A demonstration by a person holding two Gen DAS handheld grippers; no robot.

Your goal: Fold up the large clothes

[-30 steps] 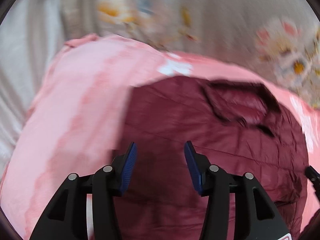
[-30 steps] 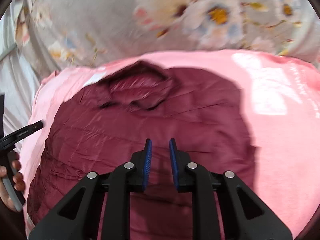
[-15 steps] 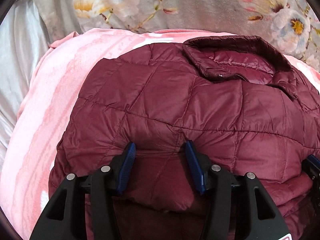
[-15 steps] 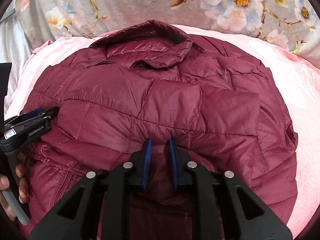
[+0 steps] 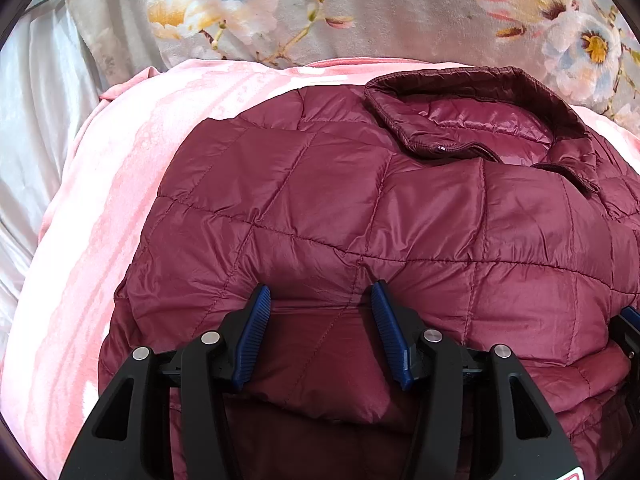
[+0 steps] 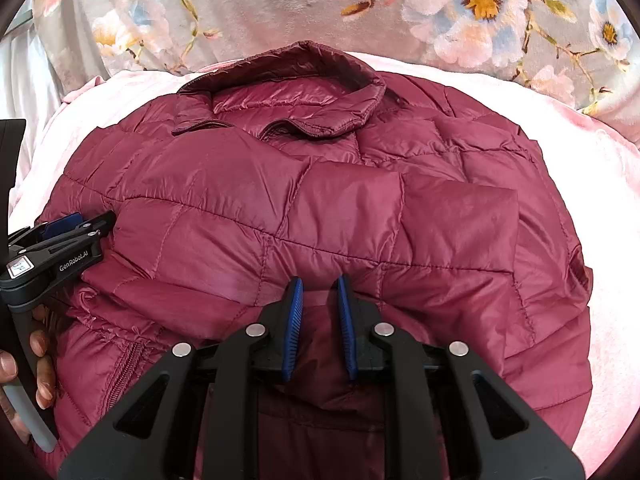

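Pink blanket covers the bed under my work, and on it lies the maroon quilted jacket, its lower part folded up toward the collar. Nearest to me, my left tool stands half wide with a puffy fold of the jacket's hem bulging between the blue pads; whether those pads press the cloth or just flank it I cannot tell. My right tool is narrow, its pads close together with a thin ridge of the same folded edge between them, and it looks pinched, though the cloth hides the contact. From the right view my left tool sits at the jacket's left edge, my hand on its grip. I judge the jacket light, soft and springy, with a slick shell, so folds will puff open and slide. Seams or the hem give the surest hold. Farther off, the collar stands open, and beyond it lies a flowered sheet.
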